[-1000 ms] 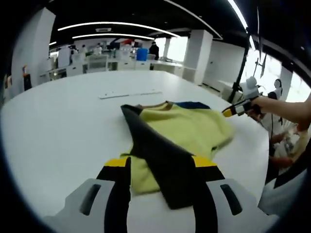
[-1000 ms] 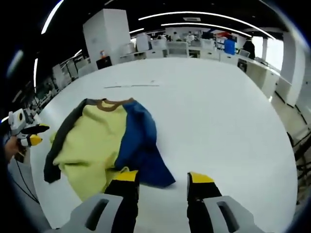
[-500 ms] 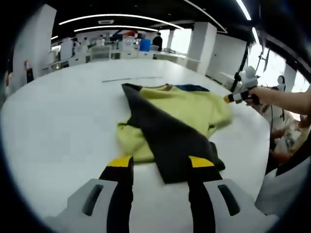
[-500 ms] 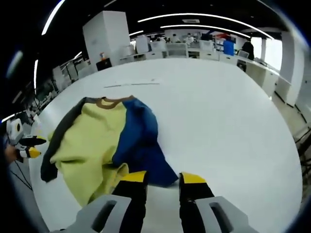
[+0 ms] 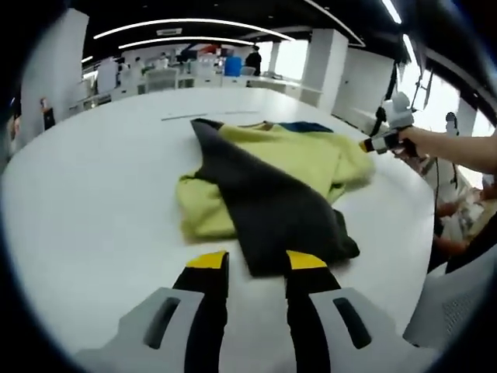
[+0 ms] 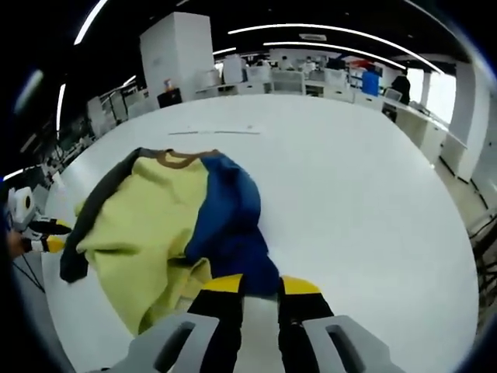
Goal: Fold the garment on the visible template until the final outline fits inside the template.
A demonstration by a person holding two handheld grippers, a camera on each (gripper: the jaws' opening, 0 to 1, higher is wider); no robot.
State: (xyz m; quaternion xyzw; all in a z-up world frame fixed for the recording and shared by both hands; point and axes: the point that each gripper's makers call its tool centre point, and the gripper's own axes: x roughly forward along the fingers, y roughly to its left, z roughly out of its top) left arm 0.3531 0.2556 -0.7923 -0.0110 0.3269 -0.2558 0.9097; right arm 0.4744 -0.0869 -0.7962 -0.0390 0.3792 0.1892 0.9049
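Fingers (image 5: 213, 268) frame dark sleeve (image 5: 272, 210); right view shows blue sleeve (image 6: 229, 221).

There was 1 garment (image 5: 268, 183) on 1 white table (image 5: 93, 202), lying at the centre of the left gripper view. It showed 3 colour panels: 1 yellow body (image 6: 144, 233) at centre left of the right gripper view, 1 dark grey sleeve (image 5: 272, 210), and 1 blue sleeve (image 6: 229, 221). There were 2 grippers: the left gripper (image 5: 256, 264) at the bottom centre of its own view and the right gripper (image 6: 260, 286) at the bottom centre of its view. Each had 2 jaws with 2 yellow tips. 1 thin line (image 6: 206, 132) marked the table in the upper middle.
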